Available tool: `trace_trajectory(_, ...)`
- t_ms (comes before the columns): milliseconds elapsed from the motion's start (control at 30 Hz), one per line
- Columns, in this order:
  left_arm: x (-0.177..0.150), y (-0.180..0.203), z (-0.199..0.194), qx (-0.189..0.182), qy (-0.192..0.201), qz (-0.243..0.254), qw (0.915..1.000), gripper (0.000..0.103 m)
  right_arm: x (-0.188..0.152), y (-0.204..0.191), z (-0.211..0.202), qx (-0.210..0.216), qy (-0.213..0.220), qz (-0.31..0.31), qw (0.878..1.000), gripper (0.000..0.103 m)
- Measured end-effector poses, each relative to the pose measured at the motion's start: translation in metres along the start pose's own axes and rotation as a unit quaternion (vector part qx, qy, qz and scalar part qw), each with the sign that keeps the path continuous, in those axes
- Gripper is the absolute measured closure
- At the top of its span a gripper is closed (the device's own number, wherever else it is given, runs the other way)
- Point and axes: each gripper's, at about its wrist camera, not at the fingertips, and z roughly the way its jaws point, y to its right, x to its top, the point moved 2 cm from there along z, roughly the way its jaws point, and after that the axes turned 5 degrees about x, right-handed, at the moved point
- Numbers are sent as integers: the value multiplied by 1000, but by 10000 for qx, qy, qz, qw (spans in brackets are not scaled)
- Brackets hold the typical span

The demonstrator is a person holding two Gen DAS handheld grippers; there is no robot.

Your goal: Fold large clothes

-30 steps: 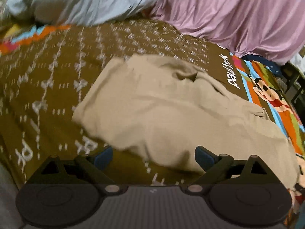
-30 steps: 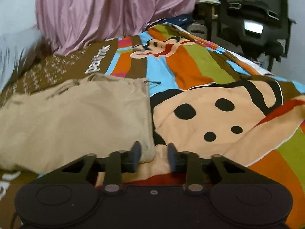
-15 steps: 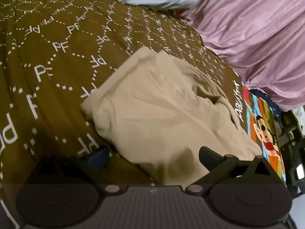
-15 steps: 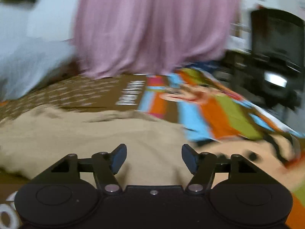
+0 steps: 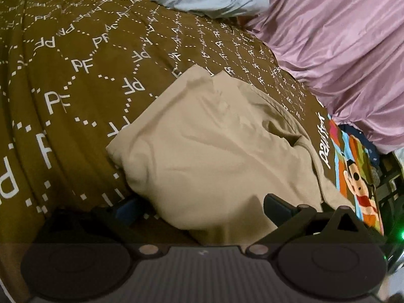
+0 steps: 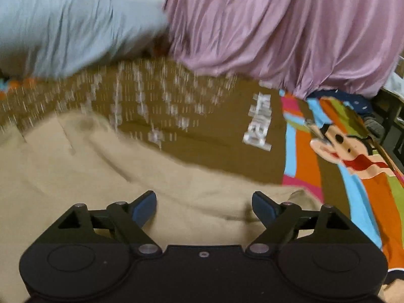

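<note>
A large beige garment [image 5: 214, 146] lies folded on the brown patterned bedspread [image 5: 75, 80]. My left gripper [image 5: 199, 207] is open, its jaws spread either side of the garment's near edge, holding nothing. In the right wrist view the same beige garment [image 6: 101, 181] fills the lower left, blurred by motion. My right gripper [image 6: 204, 207] is open wide above the garment's right part and holds nothing.
A pink curtain [image 5: 341, 50] hangs behind the bed, also in the right wrist view [image 6: 277, 25]. A light blue pillow [image 6: 63, 20] lies at the head. The bedspread's colourful monkey print [image 6: 353, 156] lies to the right. Dark furniture [image 5: 388, 176] stands past the bed's edge.
My right gripper opened from nearly closed at the garment's corner to wide open and swung left over the garment. My left gripper stayed open and shifted closer over the near edge.
</note>
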Motion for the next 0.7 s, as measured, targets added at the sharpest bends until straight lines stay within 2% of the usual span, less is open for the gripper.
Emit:
trace_trajectory(33,0,-1,0,-9,12,-34,10000,1,-6,-4,8,10,-105,-34,9999,19)
trace_trajectory(100,0,-3,-1,-41,65,-135,9999,1,-17,-7,7,-63,78,-50,9999,18)
trace_trajectory(167,1,-12,-7,-86,296,-514,9982,11,-19,-7,2,-14,120,-1,9999,18)
trace_trajectory(200,2,-18,-10,-99,380,-735,9965,20,-22,-5,-3,66,141,55,9999,19)
trace_trajectory(333,7,-37,-7,-210,446,-1346,9897,40,-38,2,-50,542,360,319,9974,18)
trace_trajectory(400,9,-38,-2,-128,461,-1323,9901,47,-50,3,-73,788,362,323,9957,14)
trace_trajectory(467,10,-36,1,-5,501,-1220,9913,59,-63,1,-84,773,355,206,9962,13)
trace_trajectory(533,10,-34,1,138,552,-1070,9926,86,-78,-4,-86,656,440,33,9969,13)
trace_trajectory(567,9,-34,-1,114,614,-1050,9925,92,-85,-7,-86,602,518,36,9968,13)
trace_trajectory(633,7,-30,-11,131,800,-840,9932,100,-93,-13,-84,461,652,-68,9968,13)
trace_trajectory(700,5,-15,-23,239,1081,-379,9931,103,-92,-16,-83,386,662,-143,9970,13)
